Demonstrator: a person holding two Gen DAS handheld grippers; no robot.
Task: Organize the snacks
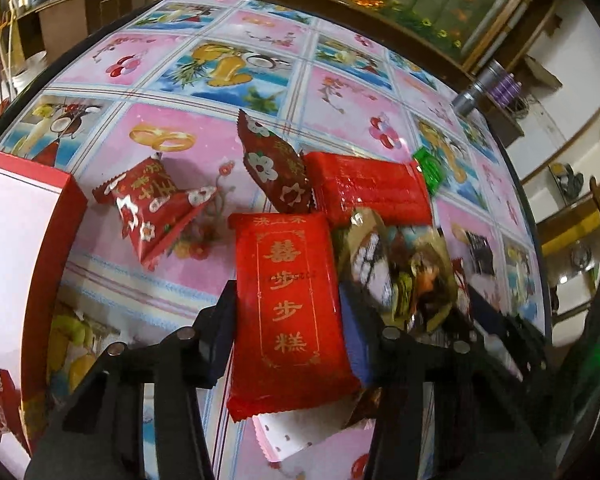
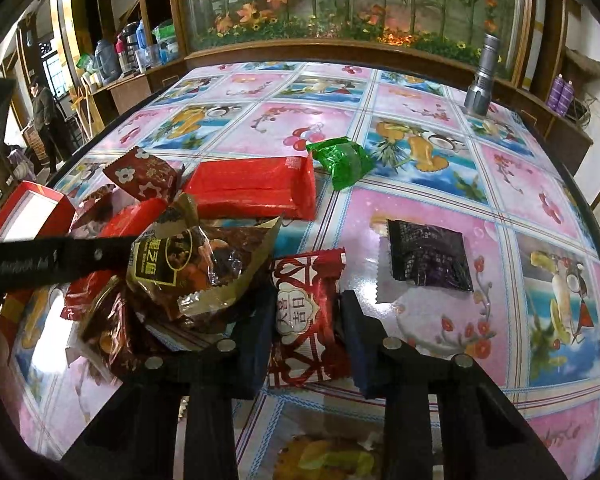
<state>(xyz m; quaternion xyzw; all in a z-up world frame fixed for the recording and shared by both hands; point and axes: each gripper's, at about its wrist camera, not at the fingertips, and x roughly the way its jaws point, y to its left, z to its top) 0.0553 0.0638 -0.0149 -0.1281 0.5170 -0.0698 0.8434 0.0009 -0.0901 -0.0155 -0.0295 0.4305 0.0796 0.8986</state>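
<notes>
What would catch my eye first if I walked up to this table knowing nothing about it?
Probably the shiny red foil packet with gold Chinese lettering, lying between the fingers of the left tongs. Next, the red-and-white heart-patterned snack packet between the fingers of the right tongs, beside a jumbled pile of wrappers. Everything sits on a glossy pink-and-blue fruit-print tablecloth.

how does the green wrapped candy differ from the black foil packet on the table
The green wrapped candy is shiny, crumpled and puffed up; the black foil packet is dark, flat and square. The green one lies beside the long red packet; the black one lies alone. Both rest on the tablecloth, ungripped.
</notes>
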